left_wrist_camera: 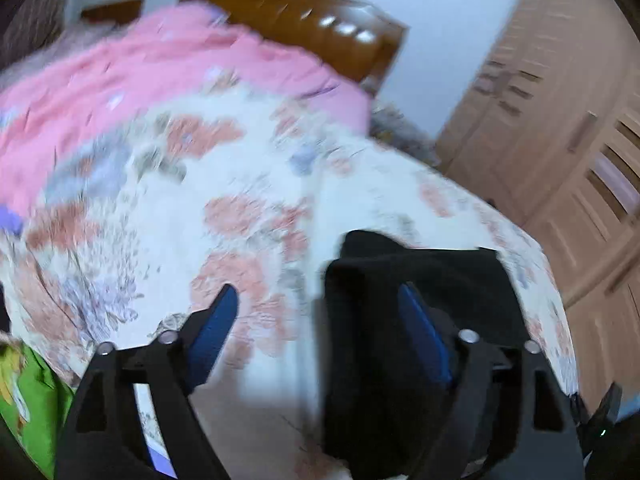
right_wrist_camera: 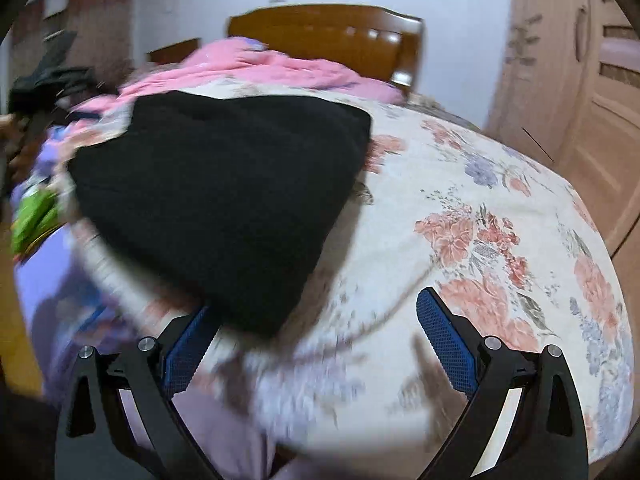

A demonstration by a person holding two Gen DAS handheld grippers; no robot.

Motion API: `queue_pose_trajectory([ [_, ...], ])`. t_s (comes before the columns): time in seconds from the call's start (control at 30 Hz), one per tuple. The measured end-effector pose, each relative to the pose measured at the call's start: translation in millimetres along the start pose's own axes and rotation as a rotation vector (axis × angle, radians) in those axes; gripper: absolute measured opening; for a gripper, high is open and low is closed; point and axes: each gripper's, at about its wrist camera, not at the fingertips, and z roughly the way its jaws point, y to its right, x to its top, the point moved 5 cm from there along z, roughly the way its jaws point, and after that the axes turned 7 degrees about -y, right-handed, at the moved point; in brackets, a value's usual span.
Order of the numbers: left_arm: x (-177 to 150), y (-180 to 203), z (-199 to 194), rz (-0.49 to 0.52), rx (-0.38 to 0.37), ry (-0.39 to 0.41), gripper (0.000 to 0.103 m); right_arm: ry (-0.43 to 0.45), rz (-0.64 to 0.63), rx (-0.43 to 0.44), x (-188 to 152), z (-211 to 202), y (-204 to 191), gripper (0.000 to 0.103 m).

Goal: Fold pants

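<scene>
Both grippers sit wide open on my feeds, nothing between the fingers. Left gripper (left_wrist_camera: 316, 312): blue pads spread, its right finger (left_wrist_camera: 424, 336) in front of the pants (left_wrist_camera: 420, 280), left finger over bare bedspread (left_wrist_camera: 248, 184). I can't tell if that right finger touches the cloth; the frame is blurred. Right gripper (right_wrist_camera: 316, 320): pads equally far apart, its left finger (right_wrist_camera: 188, 352) partly hidden under the near edge of the pants (right_wrist_camera: 224, 192), right finger over the floral print. Pants are a black folded bundle lying on the bedspread (right_wrist_camera: 460, 200), toward the left of the right view and at lower right of the left view. Pink quilt (left_wrist_camera: 160, 76) is bunched at the far end, against the wooden headboard (right_wrist_camera: 332, 36). Wardrobe (left_wrist_camera: 540, 100) stands to the right of the bed.
</scene>
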Motion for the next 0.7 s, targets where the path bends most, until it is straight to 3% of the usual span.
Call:
queue_pose_trajectory([
  [0.13,-12.2,66.4,-7.7,0.208,-0.089,-0.013,0.095,0.104,0.014,0.147,26.8,-24.1,-8.0,0.095],
  [0.2,-21.4,93.6,7.1,0.306,-0.054,-0.051,0.095,0.125,-0.022,0.211,53.2,-19.5,-22.7,0.095],
  [0.27,-27.5,105.3,23.7,0.341,-0.023,-0.08,0.095,0.101,-0.074,0.24,78.8,-3.4,-34.4,0.095],
  [0.37,-40.8,108.0,34.3,0.321,-0.046,-0.11,0.095,0.054,-0.126,0.192,119.9,32.7,-26.6,0.095],
  [0.53,-60.8,100.9,48.4,0.378,-0.033,-0.123,0.095,-0.038,0.039,0.124,189.3,107.7,30.7,0.095],
  [0.7,-82.9,89.6,66.3,0.42,0.029,-0.157,0.095,-0.2,0.028,0.087,207.2,190.0,36.0,0.096],
])
